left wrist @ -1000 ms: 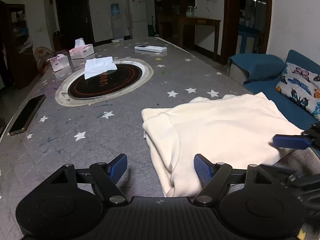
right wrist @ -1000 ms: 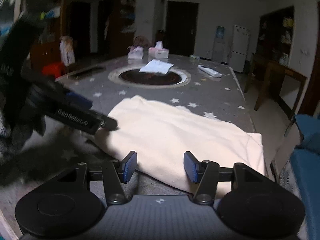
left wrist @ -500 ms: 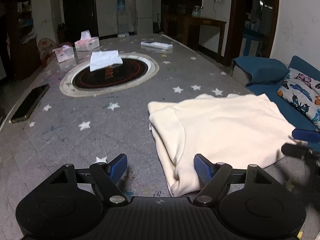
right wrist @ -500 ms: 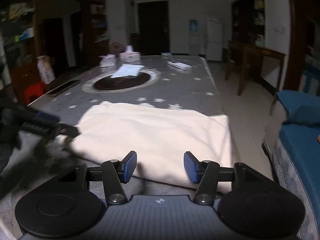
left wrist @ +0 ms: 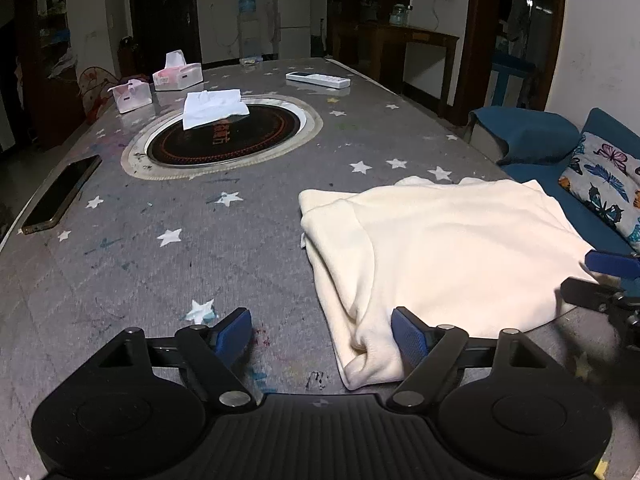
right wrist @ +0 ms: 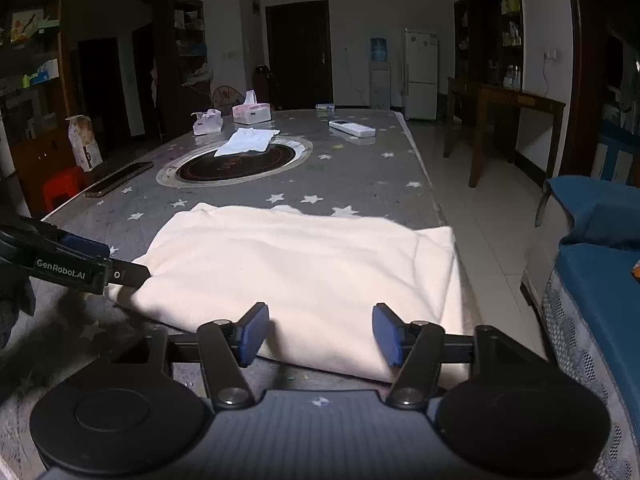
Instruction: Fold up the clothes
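The cream garment (left wrist: 440, 248) lies folded into a compact stack at the near right corner of the star-patterned table (left wrist: 200, 240), its right edge reaching the table's edge beside the blue sofa (right wrist: 600, 264).

Left gripper (left wrist: 322, 334): jaws wide, nothing clamped. Its right pad sits against the stack's near left corner; the left pad is over bare table. Compared with the frame a second earlier, its position is unchanged.

Right gripper (right wrist: 320, 334): jaws have just been opening and now stand noticeably wider than a second ago. The garment's near edge lies between the pads, but neither pad appears to press on it; the angle makes contact hard to confirm. The view from this gripper has also levelled out from its earlier tilt.

Meaning for the task: the widening indicates a release, so the current fold is probably complete. The stack looks even, with one sleeve edge showing on the left side. Either a final fold or a withdrawal could follow.

Unrelated items, well apart: phone (left wrist: 60, 194), remote (left wrist: 318, 79), tissue boxes (left wrist: 176, 74).
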Motion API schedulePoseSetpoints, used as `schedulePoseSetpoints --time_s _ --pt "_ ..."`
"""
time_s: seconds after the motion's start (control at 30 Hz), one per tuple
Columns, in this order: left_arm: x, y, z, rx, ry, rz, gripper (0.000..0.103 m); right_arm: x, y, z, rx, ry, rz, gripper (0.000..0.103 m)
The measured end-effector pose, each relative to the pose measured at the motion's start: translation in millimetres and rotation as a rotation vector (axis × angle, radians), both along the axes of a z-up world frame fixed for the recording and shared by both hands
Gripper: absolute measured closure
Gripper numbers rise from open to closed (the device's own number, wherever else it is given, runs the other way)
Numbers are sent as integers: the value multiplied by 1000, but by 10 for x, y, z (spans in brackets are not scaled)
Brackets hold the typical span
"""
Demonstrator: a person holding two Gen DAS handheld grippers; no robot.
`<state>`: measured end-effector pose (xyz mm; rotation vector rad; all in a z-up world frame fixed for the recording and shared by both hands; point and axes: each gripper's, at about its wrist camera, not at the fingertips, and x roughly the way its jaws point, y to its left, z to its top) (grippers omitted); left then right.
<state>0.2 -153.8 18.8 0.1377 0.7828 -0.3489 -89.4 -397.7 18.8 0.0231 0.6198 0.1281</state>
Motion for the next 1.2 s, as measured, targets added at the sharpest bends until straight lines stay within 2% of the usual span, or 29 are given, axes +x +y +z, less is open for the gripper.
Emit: schedulePoseSetpoints --time_s 0.17,0.23,0.27,0.47,0.5,0.8,1.2 --pt "-53 29 37 -6 1 -2 19 -14 114 -53 -57 8 21 34" --pt "-70 38 43 -11 4 2 17 -32 118 -30 -47 6 20 24" --pt "-79 42 46 -14 6 3 17 -44 122 -21 -43 4 19 22" --pt "-157 53 64 -24 8 1 15 -116 169 -2 -44 2 26 17" --pt "-170 56 68 -25 8 1 14 -129 171 4 -42 0 25 13" --pt "-320 45 79 -33 4 -11 8 -259 203 38 -28 -15 8 3" --pt "-522 52 121 -41 -19 -20 0 -455 243 35 -43 -15 -12 0"
